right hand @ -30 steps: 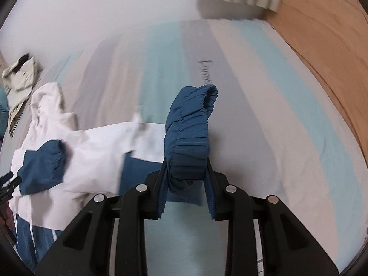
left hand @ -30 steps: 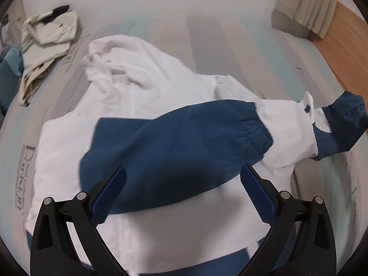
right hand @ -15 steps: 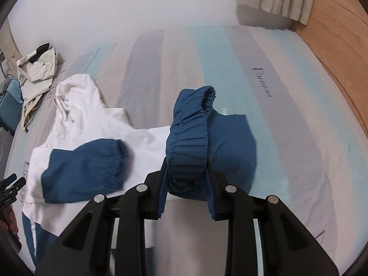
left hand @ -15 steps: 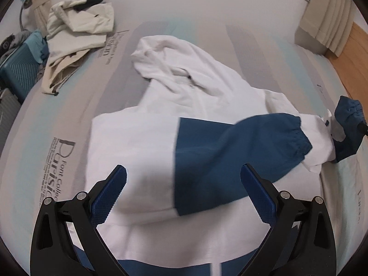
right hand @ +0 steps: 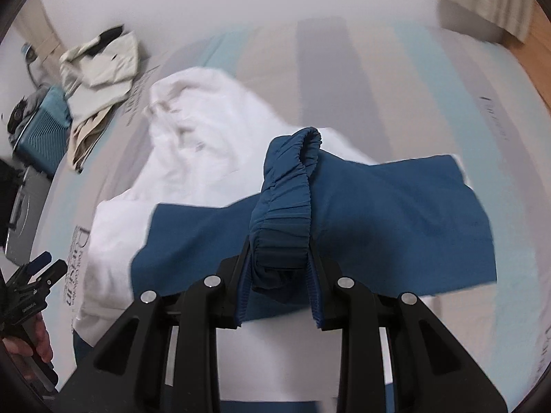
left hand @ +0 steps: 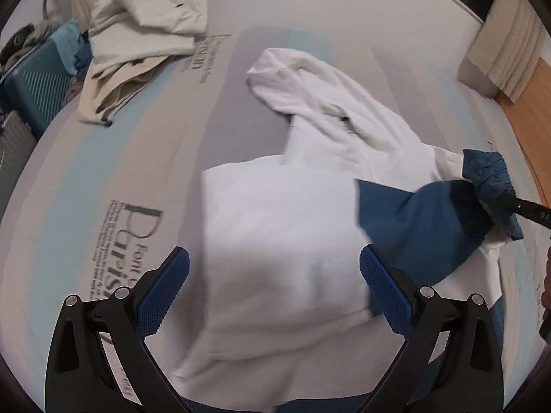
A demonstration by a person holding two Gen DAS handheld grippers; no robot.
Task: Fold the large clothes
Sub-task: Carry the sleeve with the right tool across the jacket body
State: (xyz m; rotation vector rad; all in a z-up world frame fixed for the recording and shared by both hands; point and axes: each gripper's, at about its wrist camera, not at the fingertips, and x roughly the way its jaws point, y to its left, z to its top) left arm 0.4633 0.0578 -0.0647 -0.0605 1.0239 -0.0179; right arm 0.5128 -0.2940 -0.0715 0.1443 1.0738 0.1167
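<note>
A white hooded jacket (left hand: 282,241) with blue sleeves lies flat on the striped bed sheet (left hand: 137,158), its hood (left hand: 299,79) towards the far side. My left gripper (left hand: 273,261) hovers open over the jacket's white body with nothing between its pads. My right gripper (right hand: 279,251) is shut on the gathered blue cuff (right hand: 292,186) of a sleeve (right hand: 396,220), which stretches across the jacket's body. In the left wrist view that cuff (left hand: 485,172) and the right gripper's black finger (left hand: 527,206) show at the right edge. The left gripper (right hand: 38,268) appears at the left edge of the right wrist view.
A crumpled beige garment (left hand: 137,34) lies on the bed's far left corner. Beside the bed stands a teal suitcase (left hand: 38,82). A curtain (left hand: 502,51) and wooden floor (left hand: 530,113) are at the far right.
My right gripper has carried the blue cuff leftwards, from off the jacket's side to over its white body. My left gripper has slid left, off the folded blue sleeve, staying open.
</note>
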